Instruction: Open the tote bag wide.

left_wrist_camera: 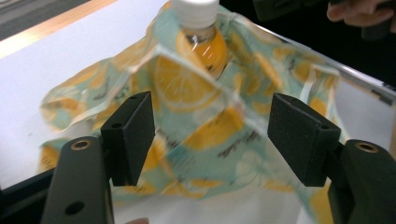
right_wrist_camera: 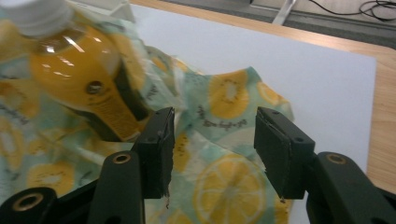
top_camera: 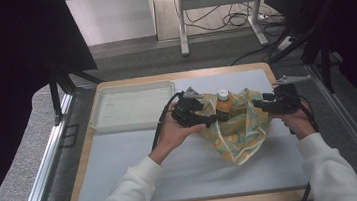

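Both tools, left (top_camera: 212,118) and right (top_camera: 257,104), gape over cloth (top_camera: 238,134) on seemingly white-matted table (top_camera: 129,80).

Soft, even light falls from above on the white table (top_camera: 122,156), while its surroundings lie dark. Beyond the left gripper (left_wrist_camera: 210,135), the cloth (left_wrist_camera: 201,135) blurs. Glare glints on the bottle (right_wrist_camera: 79,70) beyond the right gripper (right_wrist_camera: 212,144).
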Tool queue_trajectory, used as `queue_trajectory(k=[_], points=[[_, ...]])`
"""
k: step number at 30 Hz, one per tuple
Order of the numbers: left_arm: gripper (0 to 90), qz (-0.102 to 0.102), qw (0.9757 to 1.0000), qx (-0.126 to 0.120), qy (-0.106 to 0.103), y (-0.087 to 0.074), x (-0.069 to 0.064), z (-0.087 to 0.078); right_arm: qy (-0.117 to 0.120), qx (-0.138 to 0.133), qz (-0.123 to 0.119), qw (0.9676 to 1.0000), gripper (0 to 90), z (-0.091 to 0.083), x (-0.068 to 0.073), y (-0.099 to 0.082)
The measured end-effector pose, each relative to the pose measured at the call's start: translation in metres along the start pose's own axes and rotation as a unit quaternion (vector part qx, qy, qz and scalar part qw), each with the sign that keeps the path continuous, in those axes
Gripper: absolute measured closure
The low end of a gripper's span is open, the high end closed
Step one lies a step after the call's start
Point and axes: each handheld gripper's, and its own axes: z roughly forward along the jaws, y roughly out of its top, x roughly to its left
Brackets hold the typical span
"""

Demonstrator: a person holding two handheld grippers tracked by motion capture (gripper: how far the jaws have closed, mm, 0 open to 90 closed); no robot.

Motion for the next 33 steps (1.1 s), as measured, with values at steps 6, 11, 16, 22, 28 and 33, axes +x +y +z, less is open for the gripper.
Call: queue_trajectory(k=[6,11,16,22,28,33], points=[[34.8,-0.017,0.9996,0.021,0.008,0.004,-0.001,0.021,0.009,0.016,-0.01,0.9998,43.4,0.005,0.013,0.0],[44.9,-0.014,0.9991,0.035,0.018,-0.001,-0.001,0.034,0.0,0.04,-0.019,0.999,42.4,0.018,0.019,-0.001],[65.7,-0.01,0.9987,0.043,0.026,-0.007,0.003,0.036,-0.009,0.052,-0.019,0.9984,64.8,0.033,0.019,-0.001],[83.9,-0.009,0.9976,0.066,0.021,-0.017,0.014,0.04,-0.029,0.062,-0.025,0.9973,85.3,0.038,0.018,-0.001],[85.9,-0.018,0.9975,0.062,0.029,-0.023,0.022,0.032,-0.048,0.05,-0.027,0.9972,87.8,0.031,0.014,0.0],[86.1,-0.021,0.9962,0.066,0.052,-0.033,0.036,0.022,-0.085,0.045,-0.016,0.9952,87.8,0.025,0.004,-0.001]])
